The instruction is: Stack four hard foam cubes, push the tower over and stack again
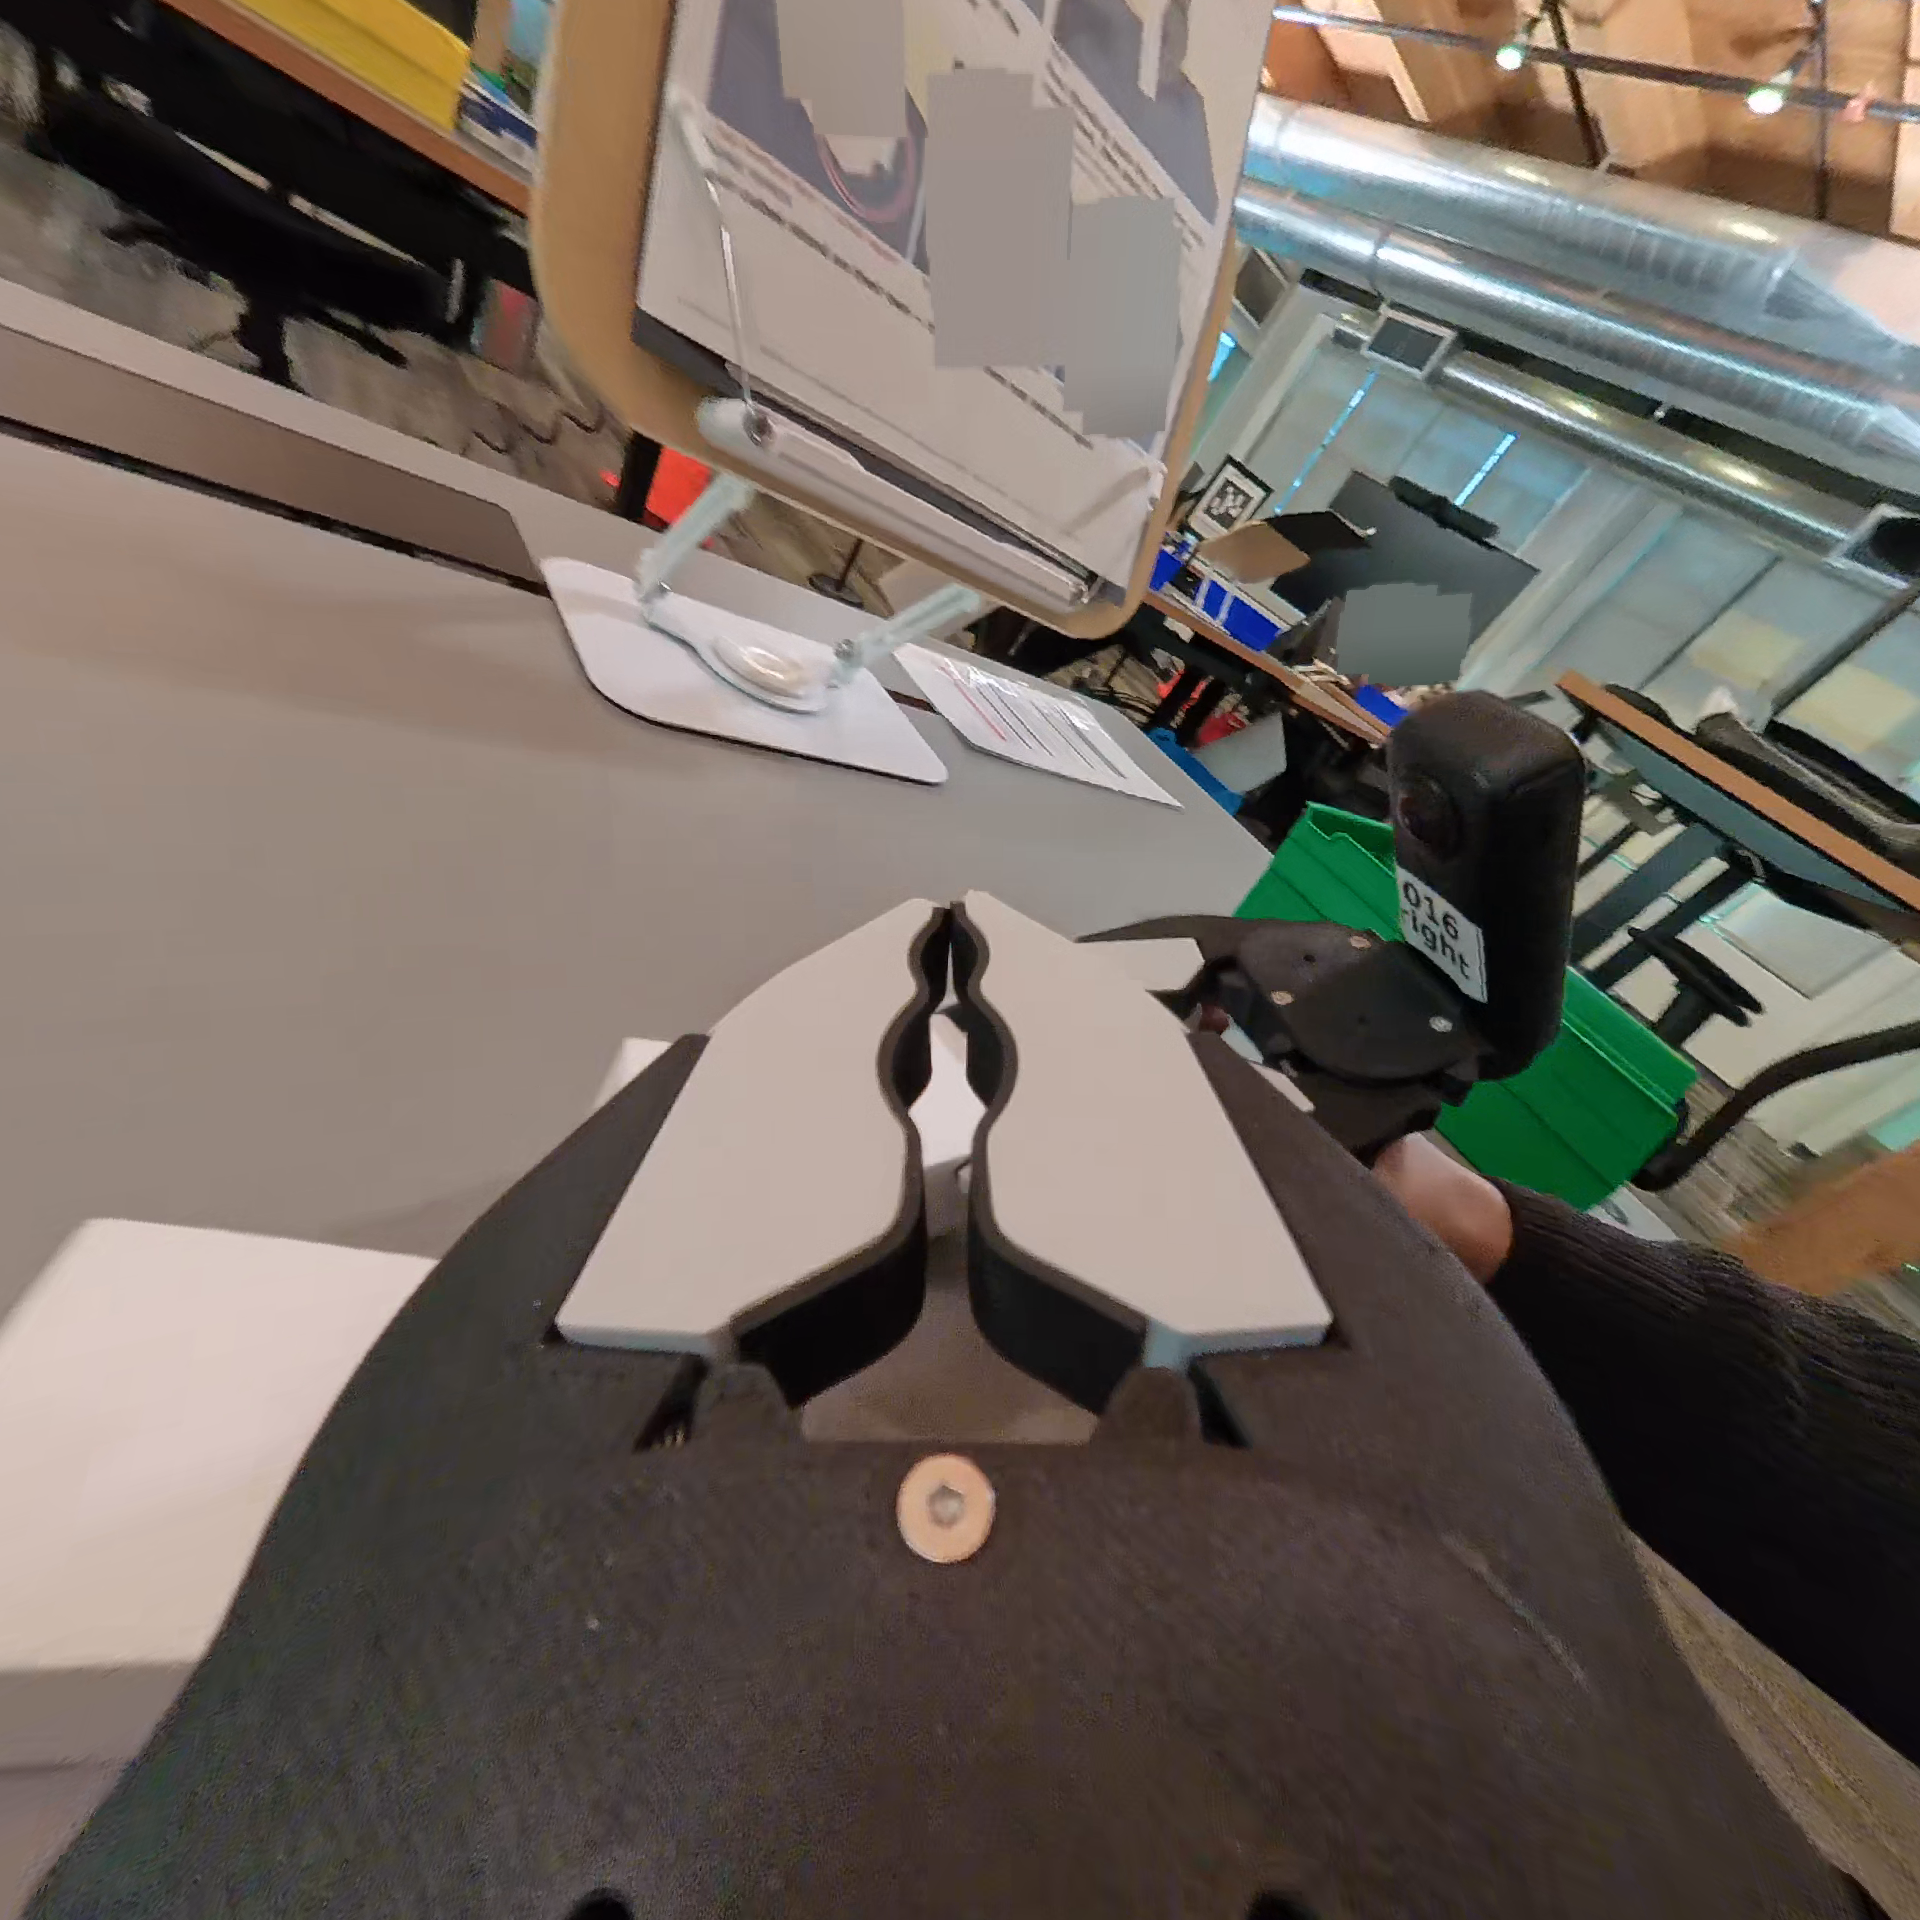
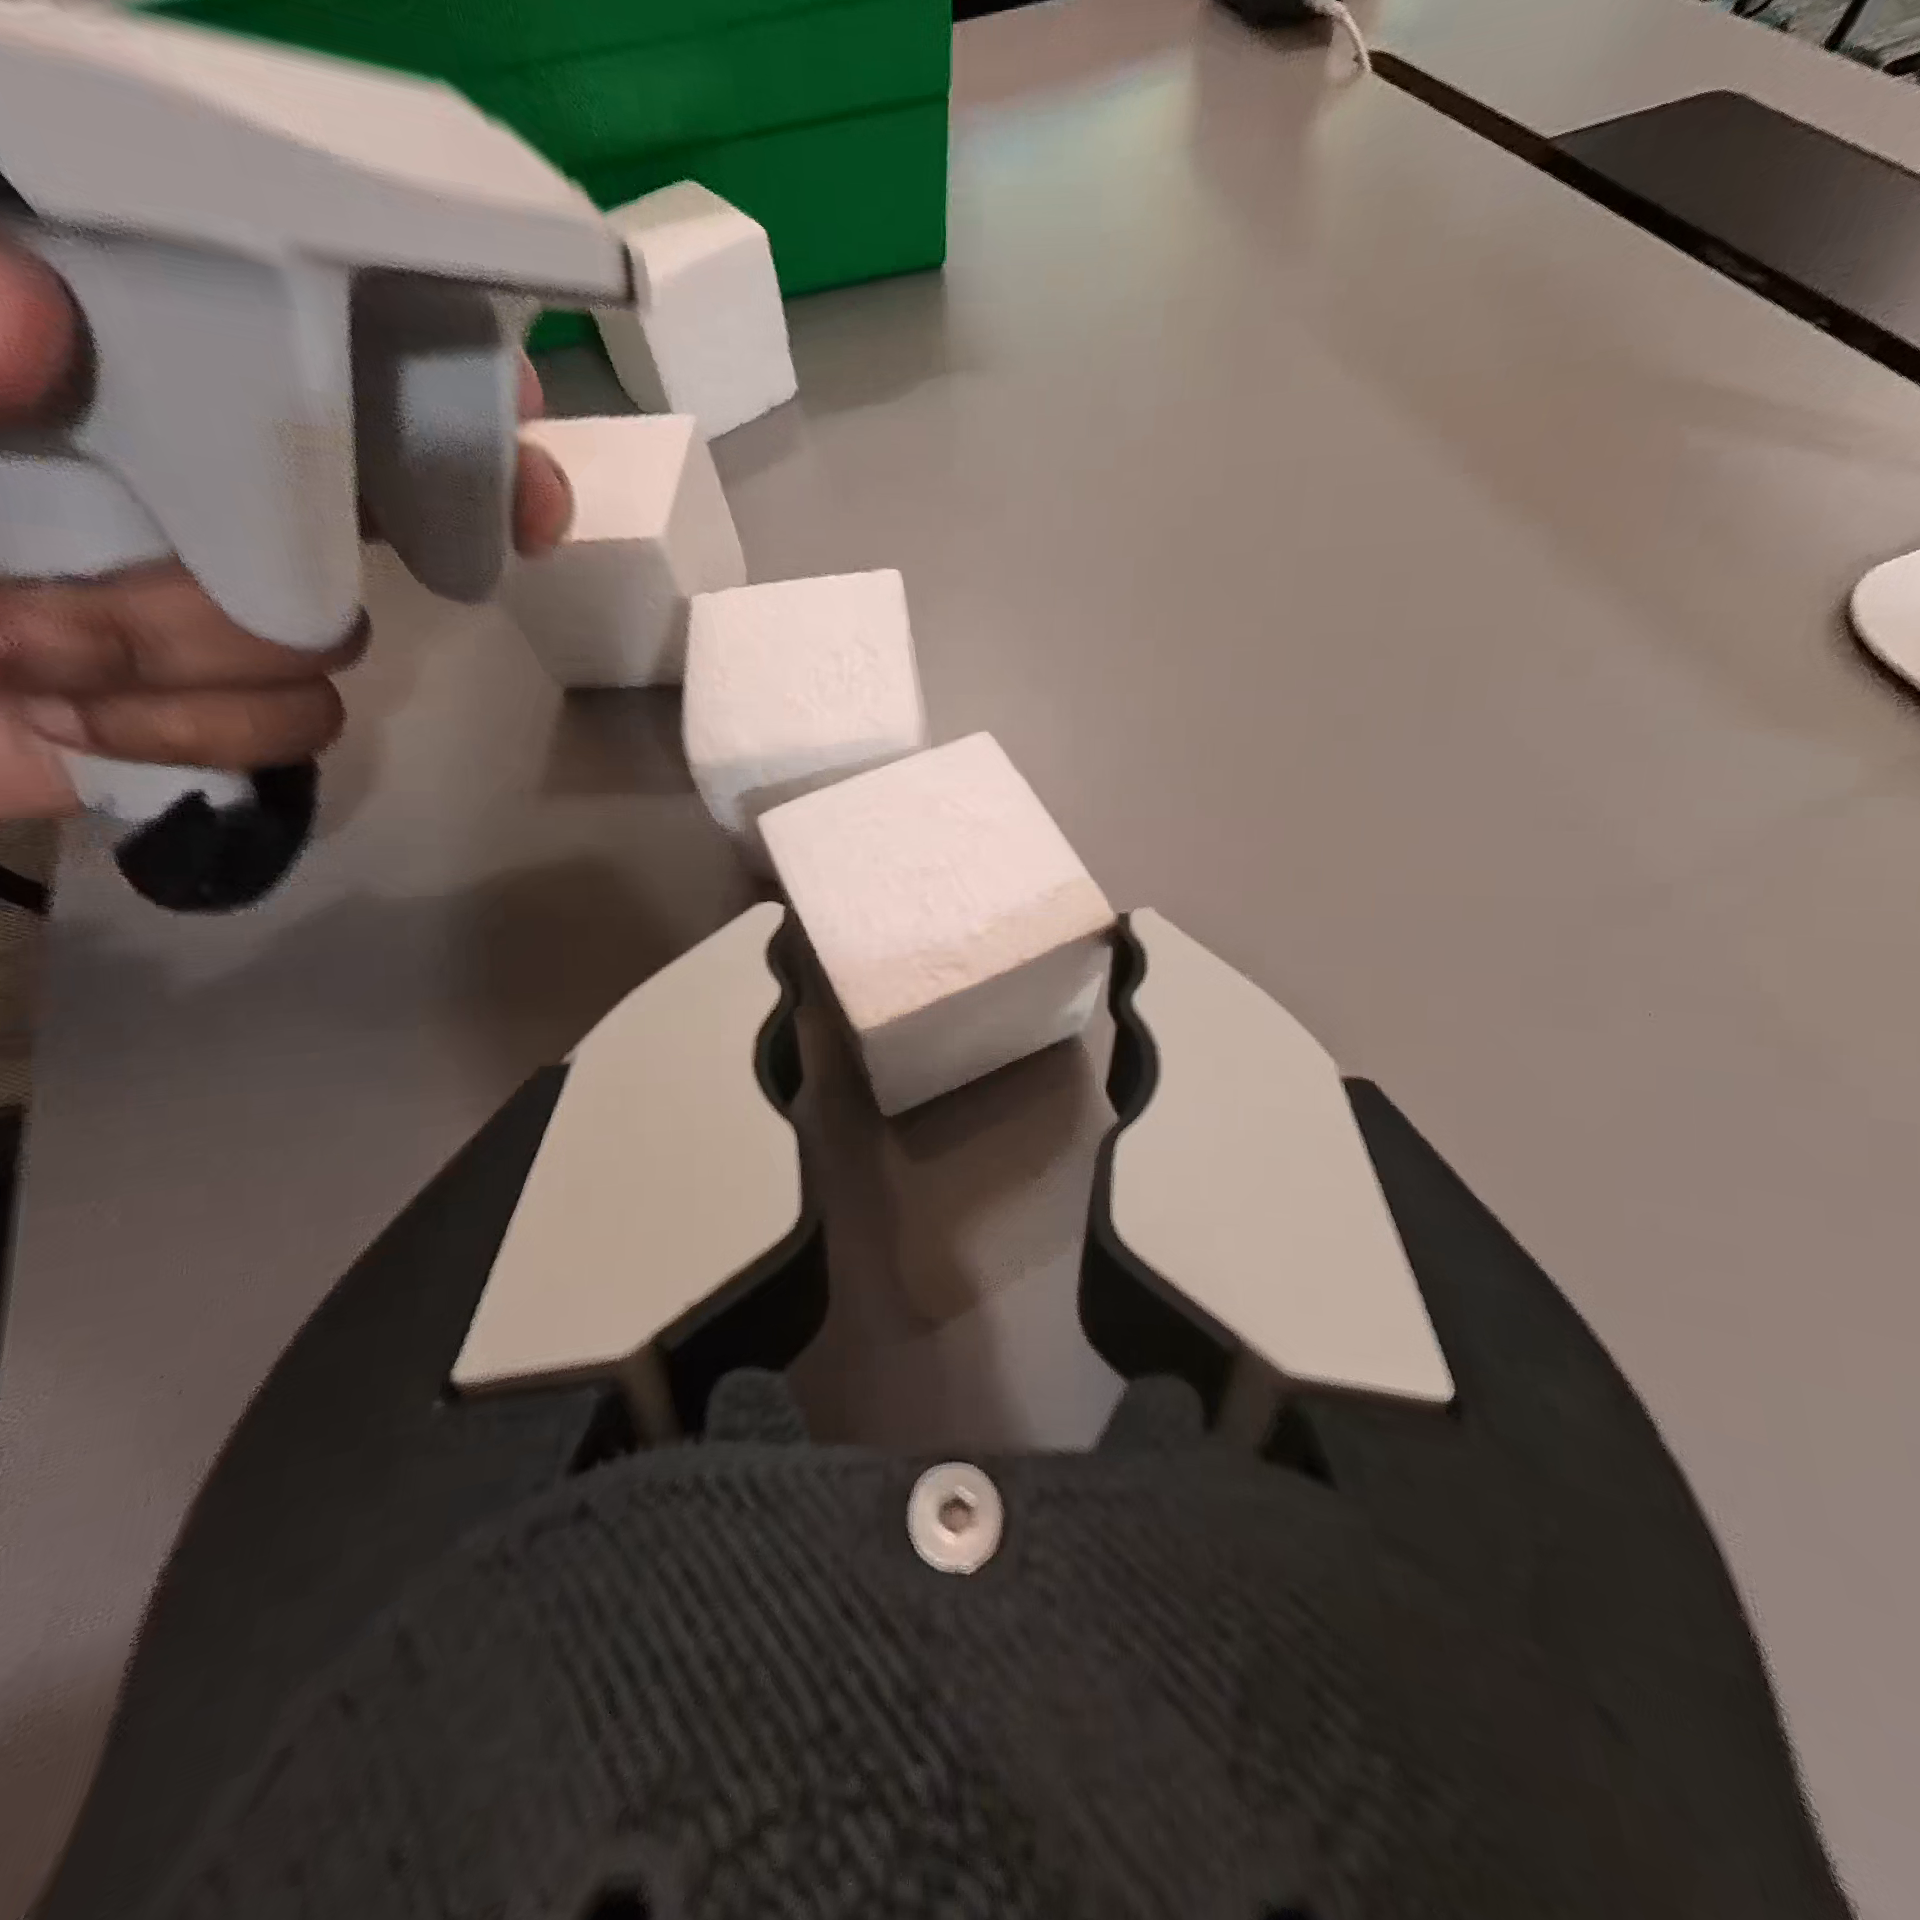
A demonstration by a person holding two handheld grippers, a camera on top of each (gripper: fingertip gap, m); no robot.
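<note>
Grey tabletop (image 2: pixel 1351 520) carries a curving row of white foam cubes. Right hand-held gripper (image 2: pixel 951 930) stands wide around the nearest cube (image 2: pixel 935 904), its fingertips just beside the cube's sides. Left hand-held gripper (image 1: pixel 951 920) is closed on nothing, above another cube (image 1: pixel 187 1455); green bin (image 2: pixel 727 135) sits beyond.
</note>
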